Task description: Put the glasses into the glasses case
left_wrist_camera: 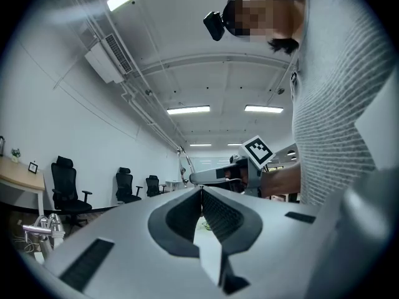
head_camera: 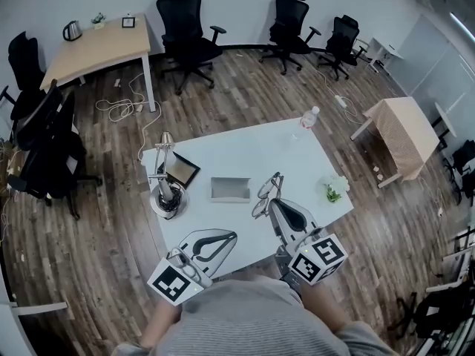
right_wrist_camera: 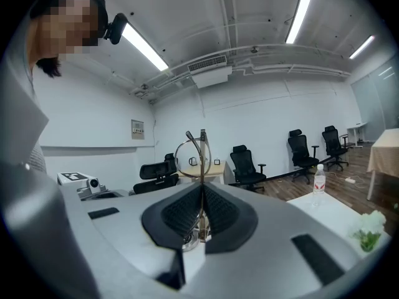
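Note:
The glasses (head_camera: 267, 191) are a thin metal-framed pair, held up over the white table (head_camera: 245, 150) by my right gripper (head_camera: 273, 203), which is shut on them. In the right gripper view one round lens (right_wrist_camera: 192, 160) and its temple stick up above the closed pads of that gripper (right_wrist_camera: 202, 189). The glasses case (head_camera: 230, 189) is a grey box lying open on the table, just left of the glasses. My left gripper (head_camera: 233, 235) hovers at the table's near edge, below the case, its jaws shut with nothing between them (left_wrist_camera: 201, 190).
A desk lamp on a round base (head_camera: 165, 195) and a dark-framed slab (head_camera: 181, 170) stand at the table's left. A water bottle (head_camera: 308, 117) is at the far right corner and white flowers (head_camera: 334, 188) at the right edge. Office chairs and wooden tables ring the room.

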